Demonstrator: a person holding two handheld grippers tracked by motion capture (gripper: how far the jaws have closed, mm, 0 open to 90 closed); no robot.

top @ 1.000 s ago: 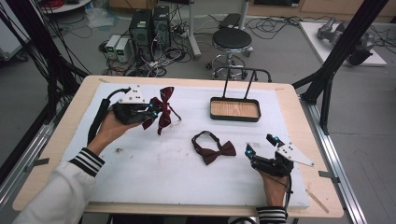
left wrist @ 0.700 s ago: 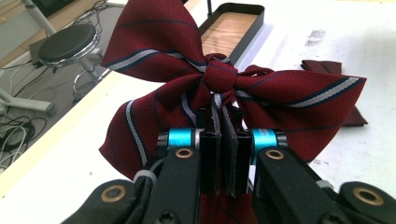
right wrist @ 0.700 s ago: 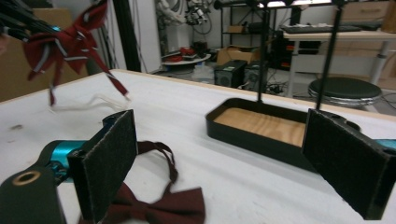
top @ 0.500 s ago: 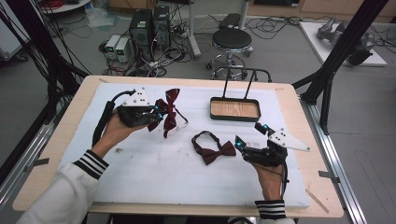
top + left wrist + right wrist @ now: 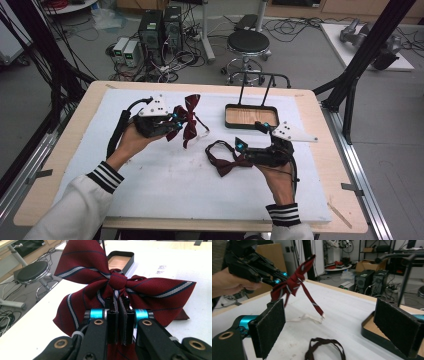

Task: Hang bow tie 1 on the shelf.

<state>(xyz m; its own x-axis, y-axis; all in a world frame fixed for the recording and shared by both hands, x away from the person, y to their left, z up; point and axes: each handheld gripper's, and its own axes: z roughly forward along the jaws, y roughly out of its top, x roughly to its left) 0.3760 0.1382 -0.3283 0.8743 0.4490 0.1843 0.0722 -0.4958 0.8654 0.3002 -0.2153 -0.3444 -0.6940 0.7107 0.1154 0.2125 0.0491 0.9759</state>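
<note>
Two bow ties in hand
Left gripper [image 5: 176, 124] clenches the striped bow tie [image 5: 189, 119]; right gripper [image 5: 239, 145], released, has advanced over the dark bow tie [image 5: 227, 162].

In the left gripper view, the striped bow tie [image 5: 120, 287] hides most of the black tray [image 5: 121, 260], and the top edge cuts off the bow's upper wing. The lower part of the bow is hidden behind the left hand-held gripper [image 5: 119, 302]. In the right gripper view, the dark bow tie [image 5: 324, 348] on the worktop [image 5: 342, 307] is cut off by the bottom edge, so just its strap loop can be seen. The right hand-held gripper [image 5: 342, 325] has one pad covering part of the tray. In the high view, the right hand-held gripper covers one end of the dark bow tie.
</note>
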